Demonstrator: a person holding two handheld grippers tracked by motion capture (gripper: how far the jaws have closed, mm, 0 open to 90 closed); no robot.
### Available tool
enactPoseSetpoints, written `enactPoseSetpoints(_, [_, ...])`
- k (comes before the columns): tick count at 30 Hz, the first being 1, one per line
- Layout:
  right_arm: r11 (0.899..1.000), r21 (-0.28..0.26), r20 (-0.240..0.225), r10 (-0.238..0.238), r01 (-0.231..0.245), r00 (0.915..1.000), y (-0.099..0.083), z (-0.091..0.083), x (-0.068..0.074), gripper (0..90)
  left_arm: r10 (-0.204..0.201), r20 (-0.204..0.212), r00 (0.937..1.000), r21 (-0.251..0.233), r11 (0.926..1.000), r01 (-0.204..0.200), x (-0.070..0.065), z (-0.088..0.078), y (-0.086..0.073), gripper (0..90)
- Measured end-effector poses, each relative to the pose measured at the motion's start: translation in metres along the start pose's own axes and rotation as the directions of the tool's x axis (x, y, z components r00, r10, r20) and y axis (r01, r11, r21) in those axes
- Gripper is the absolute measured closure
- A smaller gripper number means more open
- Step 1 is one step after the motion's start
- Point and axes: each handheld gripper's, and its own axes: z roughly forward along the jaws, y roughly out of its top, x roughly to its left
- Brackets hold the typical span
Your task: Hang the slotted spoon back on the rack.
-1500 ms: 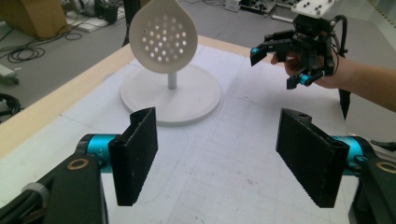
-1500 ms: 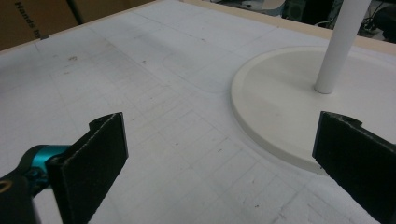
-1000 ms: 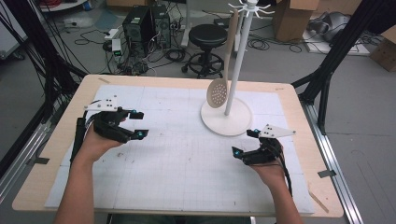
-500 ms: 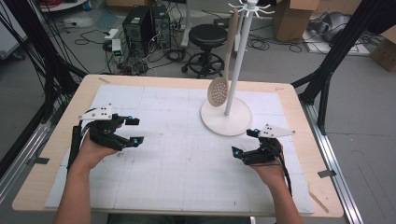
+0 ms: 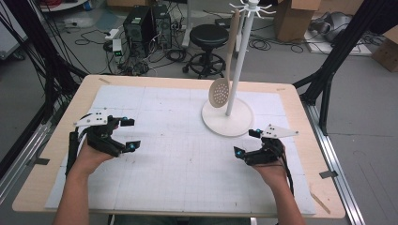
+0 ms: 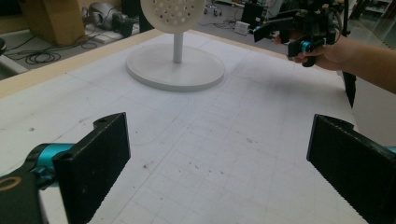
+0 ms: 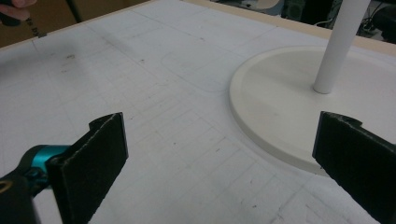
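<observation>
A beige perforated spoon (image 5: pixel 219 92) hangs on a white round-based stand (image 5: pixel 227 117). The left gripper (image 5: pixel 130 134), jaws just opened wide and empty, and the right gripper (image 5: pixel 247 142), also wide and empty, hover over the gridded white mat (image 5: pixel 178 154).

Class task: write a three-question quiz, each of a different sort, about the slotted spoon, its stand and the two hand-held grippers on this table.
1. True or false: the slotted spoon lies flat on the table.
2. Which hand-held gripper is nearer the stand: A left hand-held gripper, B right hand-held gripper?
3. Fill in: both grippers' jaws are ____ and hold nothing.

Key: 1 false, it hangs from the stand's hooks; 2 B; 3 open.
</observation>
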Motion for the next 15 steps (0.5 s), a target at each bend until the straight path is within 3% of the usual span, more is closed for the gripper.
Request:
enactPoseSetpoints(5, [1.0,0.003,0.0,0.0,0.0,1.0,-0.0005,0.0002,-0.0009,2.0,0.004,-0.007,1.0,0.007,1.0,-0.004,-0.0002,0.002,-0.002,1.7])
enactPoseSetpoints(15, [1.0,0.005,0.002,-0.005,0.005,1.0,-0.0002,-0.0005,0.0003,2.0,0.001,0.004,1.0,0.009,1.0,-0.001,0.0002,0.0032,-0.0043,1.7])
